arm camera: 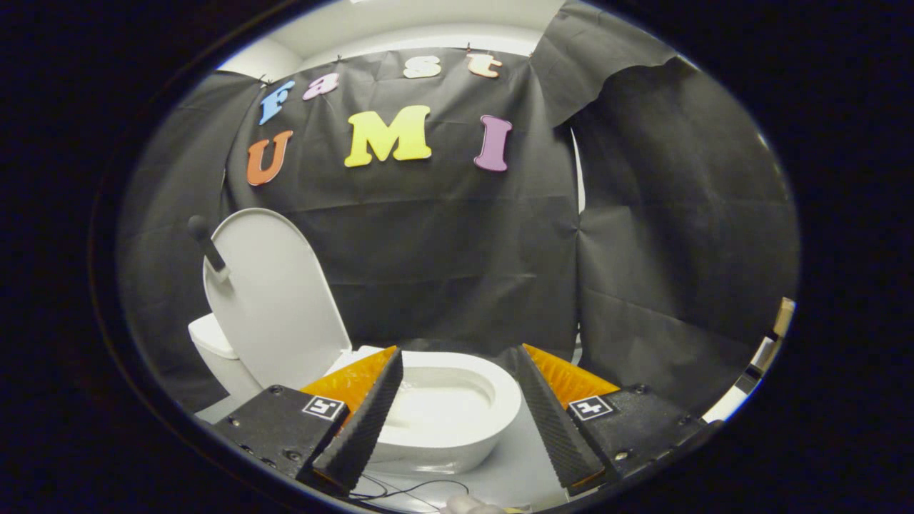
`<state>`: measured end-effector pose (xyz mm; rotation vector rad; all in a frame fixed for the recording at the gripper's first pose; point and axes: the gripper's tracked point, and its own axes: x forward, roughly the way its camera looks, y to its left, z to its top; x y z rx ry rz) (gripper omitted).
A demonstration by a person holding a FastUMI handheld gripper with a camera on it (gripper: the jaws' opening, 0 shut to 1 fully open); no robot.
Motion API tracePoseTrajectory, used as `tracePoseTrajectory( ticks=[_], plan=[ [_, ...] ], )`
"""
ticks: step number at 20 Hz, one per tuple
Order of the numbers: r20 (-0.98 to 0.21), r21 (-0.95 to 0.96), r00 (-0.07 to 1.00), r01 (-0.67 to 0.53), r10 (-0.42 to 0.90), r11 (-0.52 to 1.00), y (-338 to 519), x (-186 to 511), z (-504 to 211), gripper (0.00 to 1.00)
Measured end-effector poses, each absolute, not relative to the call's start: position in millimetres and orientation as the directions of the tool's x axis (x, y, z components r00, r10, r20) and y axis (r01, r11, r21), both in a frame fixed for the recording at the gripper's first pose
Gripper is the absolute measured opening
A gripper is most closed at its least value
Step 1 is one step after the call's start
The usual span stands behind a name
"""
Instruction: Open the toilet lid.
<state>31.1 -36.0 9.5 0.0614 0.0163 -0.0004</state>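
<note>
A white toilet stands low ahead, its bowl (pixel 443 407) lying between my two fingers and just beyond them. Its white lid (pixel 275 300) stands upright, swung back to the left against the cistern (pixel 211 339). A short dark handle (pixel 206 246) sticks out from the lid's upper left edge. My gripper (pixel 457 357) is open, its fingers spread wide to either side of the bowl with nothing held between them. The fingers are clear of the lid and the bowl.
Black cloth walls close in behind and to the right of the toilet. A pale floor (pixel 514 464) lies under the bowl, with a thin dark cable (pixel 407 491) running across it near the fingers. A gap in the cloth shows at the far right (pixel 767 350).
</note>
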Motion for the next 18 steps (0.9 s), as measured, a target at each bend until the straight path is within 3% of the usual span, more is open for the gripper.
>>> tracePoseTrajectory(
  ticks=[18],
  plan=[
    [0.018,0.053,1.000,-0.003,0.002,0.999,-37.2,31.2,13.5,0.99]
  ],
)
